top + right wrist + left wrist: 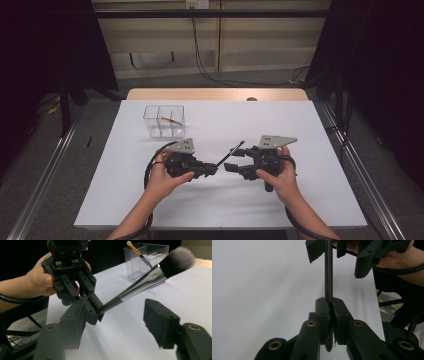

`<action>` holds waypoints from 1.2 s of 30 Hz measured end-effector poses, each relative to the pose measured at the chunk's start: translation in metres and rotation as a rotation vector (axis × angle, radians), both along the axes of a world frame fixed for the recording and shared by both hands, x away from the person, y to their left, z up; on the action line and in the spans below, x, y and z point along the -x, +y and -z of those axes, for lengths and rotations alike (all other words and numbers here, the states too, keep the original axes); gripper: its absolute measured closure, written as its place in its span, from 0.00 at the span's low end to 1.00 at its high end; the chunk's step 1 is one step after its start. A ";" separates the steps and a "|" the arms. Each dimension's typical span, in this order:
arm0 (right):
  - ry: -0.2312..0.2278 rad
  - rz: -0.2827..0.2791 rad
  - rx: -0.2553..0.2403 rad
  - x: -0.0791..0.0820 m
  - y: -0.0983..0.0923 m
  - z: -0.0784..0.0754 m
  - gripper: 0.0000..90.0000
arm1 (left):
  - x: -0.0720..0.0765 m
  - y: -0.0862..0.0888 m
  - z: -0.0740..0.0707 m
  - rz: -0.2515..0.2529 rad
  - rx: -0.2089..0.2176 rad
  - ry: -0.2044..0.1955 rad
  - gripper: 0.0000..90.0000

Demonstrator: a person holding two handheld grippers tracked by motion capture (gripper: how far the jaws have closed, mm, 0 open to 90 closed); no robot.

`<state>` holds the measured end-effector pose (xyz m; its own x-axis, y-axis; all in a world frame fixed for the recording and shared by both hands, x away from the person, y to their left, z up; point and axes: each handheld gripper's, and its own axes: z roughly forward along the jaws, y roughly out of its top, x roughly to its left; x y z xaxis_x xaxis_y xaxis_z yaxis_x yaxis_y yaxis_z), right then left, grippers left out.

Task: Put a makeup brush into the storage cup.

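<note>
A makeup brush [230, 152] with a black handle, silver ferrule and soft dark bristles [176, 261] is held above the white table [300, 200]. My left gripper [212, 169] is shut on the handle's end; in the left gripper view the jaws [331, 305] pinch the handle [328, 272]. My right gripper [235, 161] faces it from the right and is open. Its jaws stand on either side of the brush [145, 282] without touching it. In the right gripper view my right gripper [117, 311] looks at my left gripper [96, 312] clamped on the handle.
A clear plastic organizer [164, 120] with compartments stands at the back left of the table and holds a small gold-handled brush [135, 248]. Cables hang along the wall beyond the table's wooden far edge [215, 94]. Metal rails run along both sides.
</note>
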<state>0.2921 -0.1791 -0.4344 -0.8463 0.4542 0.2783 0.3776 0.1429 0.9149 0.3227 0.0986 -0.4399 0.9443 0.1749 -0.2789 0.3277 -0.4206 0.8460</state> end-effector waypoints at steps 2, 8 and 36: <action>0.006 0.002 -0.004 0.000 -0.001 0.000 0.50 | 0.000 -0.001 0.000 -0.003 -0.002 0.003 0.93; 0.030 -0.013 0.002 0.000 0.001 0.002 0.63 | 0.000 -0.004 0.001 -0.005 0.013 0.010 0.94; 0.074 -0.007 -0.050 -0.001 0.007 0.005 0.90 | 0.004 -0.025 0.006 -0.005 0.007 0.034 0.93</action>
<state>0.2929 -0.1721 -0.4394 -0.8258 0.4320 0.3625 0.4435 0.1004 0.8906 0.3189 0.0738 -0.4459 0.9334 0.1772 -0.3121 0.3584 -0.4127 0.8374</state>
